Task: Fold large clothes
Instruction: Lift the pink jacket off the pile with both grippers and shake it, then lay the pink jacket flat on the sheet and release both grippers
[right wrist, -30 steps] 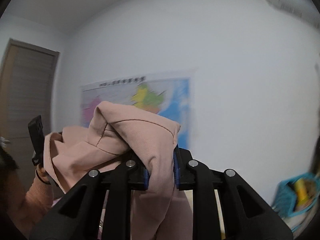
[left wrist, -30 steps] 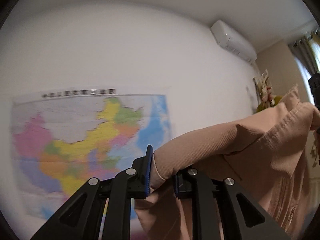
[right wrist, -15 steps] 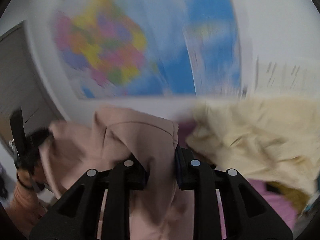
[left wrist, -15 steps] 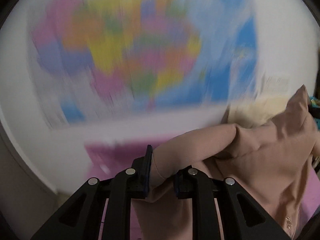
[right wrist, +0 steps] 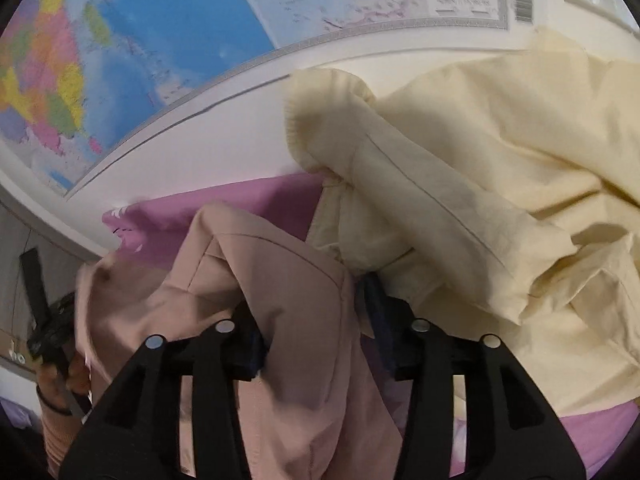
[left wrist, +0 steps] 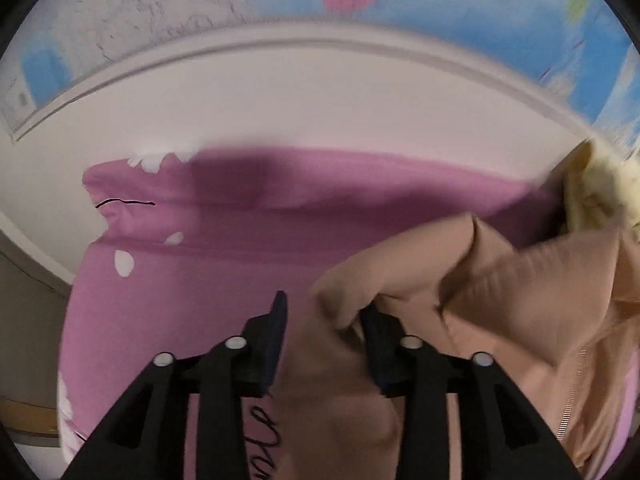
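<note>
Your left gripper (left wrist: pixel 322 320) and right gripper (right wrist: pixel 308 304) are both opening, the pink jacket (left wrist: pixel 500 292) slack between their jaws over the purple bedsheet (left wrist: pixel 192 280). Let it drop flat, clear of the cream garment (right wrist: pixel 480 168) at the bed's far edge, before smoothing.

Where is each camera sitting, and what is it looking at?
Left wrist: rides the left gripper, looking down its black fingers at the pink garment on the purple sheet; its jaws are opening.
Right wrist: rides the right gripper, facing pink garment, cream garment and wall map; jaws opening; the person's left hand shows.
Both see the pink garment, purple sheet, cream garment and map.
</note>
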